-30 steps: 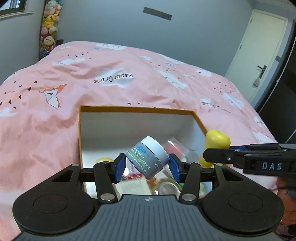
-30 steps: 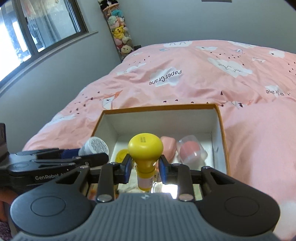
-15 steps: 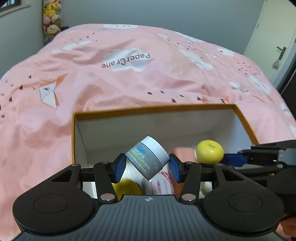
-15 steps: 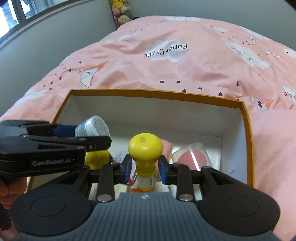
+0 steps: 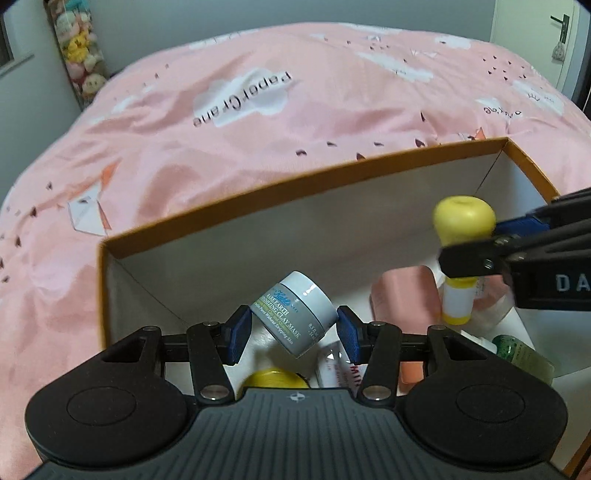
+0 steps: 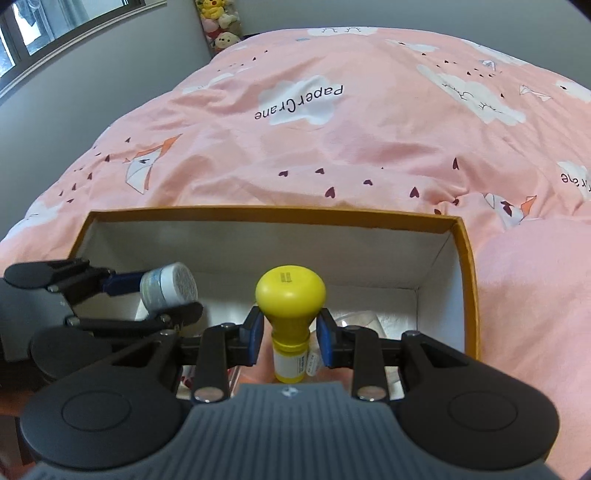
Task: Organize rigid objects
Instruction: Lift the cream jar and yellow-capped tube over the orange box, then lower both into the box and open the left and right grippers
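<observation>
The left gripper (image 5: 293,328) has its fingers closed on a small grey clay-mask jar (image 5: 295,314), held tilted above the near left part of an orange-rimmed box (image 5: 221,206) that sits on the pink bed cover (image 5: 221,122). The right gripper (image 6: 288,338) pinches the neck of a yellow-capped bottle (image 6: 290,295), upright, over the middle of the box near its front edge.

The left wrist view reads the jar's printed label and shows what lies on the box floor: a pink tub (image 5: 404,295) towards the right, a yellow lid (image 5: 275,378) at the near edge, a white tube (image 5: 334,365) beside it and a green item (image 5: 524,354) in the near right corner. It also shows the bottle from the side, with the right fingers (image 5: 476,258) across its neck.

The right wrist view hides most of those contents behind the gripper body, but shows the jar's ribbed underside (image 6: 181,284), the box's right wall (image 6: 469,280), and a window (image 6: 55,26) at upper left.
</observation>
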Demonstrator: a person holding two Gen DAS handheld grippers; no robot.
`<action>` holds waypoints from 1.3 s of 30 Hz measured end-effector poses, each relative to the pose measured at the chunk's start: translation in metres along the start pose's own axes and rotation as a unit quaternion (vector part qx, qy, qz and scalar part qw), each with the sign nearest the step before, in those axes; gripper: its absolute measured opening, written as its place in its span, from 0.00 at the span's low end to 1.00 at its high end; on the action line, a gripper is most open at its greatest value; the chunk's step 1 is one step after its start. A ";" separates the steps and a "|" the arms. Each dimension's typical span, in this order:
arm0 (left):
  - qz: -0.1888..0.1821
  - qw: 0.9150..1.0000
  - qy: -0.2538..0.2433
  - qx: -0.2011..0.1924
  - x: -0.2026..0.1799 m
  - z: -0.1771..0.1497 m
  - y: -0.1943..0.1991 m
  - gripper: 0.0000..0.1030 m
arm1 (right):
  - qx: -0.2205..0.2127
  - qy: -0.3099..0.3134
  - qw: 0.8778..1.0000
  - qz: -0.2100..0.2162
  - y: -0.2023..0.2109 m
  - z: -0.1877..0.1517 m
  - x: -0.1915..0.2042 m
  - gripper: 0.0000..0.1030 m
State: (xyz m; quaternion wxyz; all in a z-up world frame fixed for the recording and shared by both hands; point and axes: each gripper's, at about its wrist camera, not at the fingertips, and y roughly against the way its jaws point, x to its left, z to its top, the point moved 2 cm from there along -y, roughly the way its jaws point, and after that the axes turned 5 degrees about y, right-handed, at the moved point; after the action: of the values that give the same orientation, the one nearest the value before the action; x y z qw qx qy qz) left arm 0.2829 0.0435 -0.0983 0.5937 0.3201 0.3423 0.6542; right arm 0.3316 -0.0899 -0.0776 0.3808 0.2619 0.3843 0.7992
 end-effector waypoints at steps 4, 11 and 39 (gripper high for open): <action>0.012 1.000 0.016 0.020 0.002 0.003 -0.007 0.56 | 0.000 0.006 1.000 -0.008 -0.008 0.005 0.004 0.29; 0.004 0.998 0.054 0.021 0.010 0.003 -0.006 0.66 | 0.006 0.011 1.000 -0.022 -0.016 0.008 0.006 0.29; -0.004 0.997 0.057 -0.060 -0.001 -0.015 0.043 0.72 | -0.007 0.030 0.998 -0.047 -0.009 0.013 0.012 0.42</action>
State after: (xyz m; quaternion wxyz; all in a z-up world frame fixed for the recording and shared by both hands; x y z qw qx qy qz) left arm 0.2464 0.0385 -0.0711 0.5938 0.2449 0.3367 0.6885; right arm 0.3373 -0.0706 -0.0763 0.4084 0.2168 0.4018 0.7904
